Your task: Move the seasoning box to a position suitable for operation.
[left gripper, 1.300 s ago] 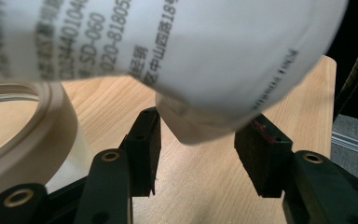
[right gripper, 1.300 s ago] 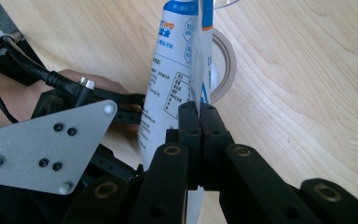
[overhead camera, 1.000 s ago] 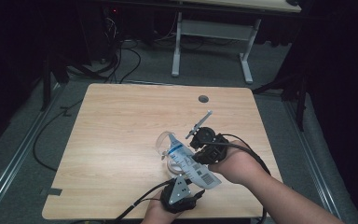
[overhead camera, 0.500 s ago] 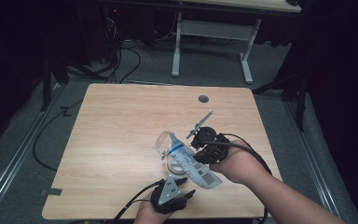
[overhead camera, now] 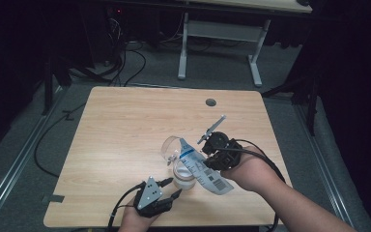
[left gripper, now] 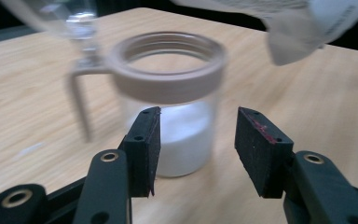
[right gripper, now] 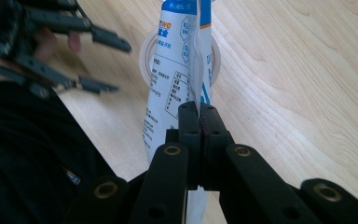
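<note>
Scene: a person sits at a pale wooden tabletop [overhead camera: 125,130] in a dark room, with a hand-held tool in each hand.

Landmark: a clear glass jar [overhead camera: 183,173] stands upright near the front edge of the tabletop, its beige rim open. White powder fills its lower part.

Jar lid: a clear hinged lid [overhead camera: 170,146] stands tipped up just behind the jar, on the far side from the person.

Pouch: a white and blue printed pouch [overhead camera: 204,169] slants over the jar. Its upper end hangs above the jar mouth and its lower end runs off to the right of the jar.

Right tool: the right tool [right gripper: 199,122] sits just right of the jar. Its two black jaws are pressed tight together on the edge of the pouch, holding it over the jar. In the right gripper view the jar rim shows as a ring behind the pouch.

Left tool: the left tool [overhead camera: 169,189] lies just in front of the jar and a little to its left, pointing toward it. Its jaws stand apart with nothing between the pads.

Jar from the left tool: in the left gripper view the jar [left gripper: 170,100] stands close ahead, mostly behind the left-hand jaw, apart from both pads.

Hole: a small round hole [overhead camera: 211,102] sits well behind the jar, near the far edge.
</note>
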A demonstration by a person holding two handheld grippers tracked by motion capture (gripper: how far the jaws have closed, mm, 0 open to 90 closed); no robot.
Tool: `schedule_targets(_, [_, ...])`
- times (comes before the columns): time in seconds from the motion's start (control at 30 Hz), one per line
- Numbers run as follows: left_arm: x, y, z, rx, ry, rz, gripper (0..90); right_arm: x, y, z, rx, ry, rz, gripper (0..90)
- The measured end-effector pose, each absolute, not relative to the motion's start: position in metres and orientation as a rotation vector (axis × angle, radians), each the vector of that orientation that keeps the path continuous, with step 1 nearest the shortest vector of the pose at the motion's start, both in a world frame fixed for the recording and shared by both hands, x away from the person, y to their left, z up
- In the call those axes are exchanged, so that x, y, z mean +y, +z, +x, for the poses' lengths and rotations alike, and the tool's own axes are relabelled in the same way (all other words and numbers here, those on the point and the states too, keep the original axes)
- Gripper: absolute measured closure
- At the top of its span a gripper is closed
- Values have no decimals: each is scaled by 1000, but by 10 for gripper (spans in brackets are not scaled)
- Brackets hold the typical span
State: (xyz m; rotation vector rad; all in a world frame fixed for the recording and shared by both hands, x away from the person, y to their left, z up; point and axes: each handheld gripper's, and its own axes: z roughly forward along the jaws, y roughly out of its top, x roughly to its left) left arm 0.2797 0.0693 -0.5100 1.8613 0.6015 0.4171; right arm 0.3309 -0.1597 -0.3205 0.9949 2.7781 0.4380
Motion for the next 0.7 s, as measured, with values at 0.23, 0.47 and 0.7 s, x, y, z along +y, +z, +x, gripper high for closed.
schedule_targets(0.23, [95,-509,300,698,478,1818,509,-170,-323,330,2758,427,1022,899])
schedule_targets(0.47, [115,-512,316,772,527,1821,509,-189,-330,332,2717,423,1068,899])
schedule_targets(0.7, [129,-513,322,831,539,1799,508,-211,-338,334,2680,416,1140,899])
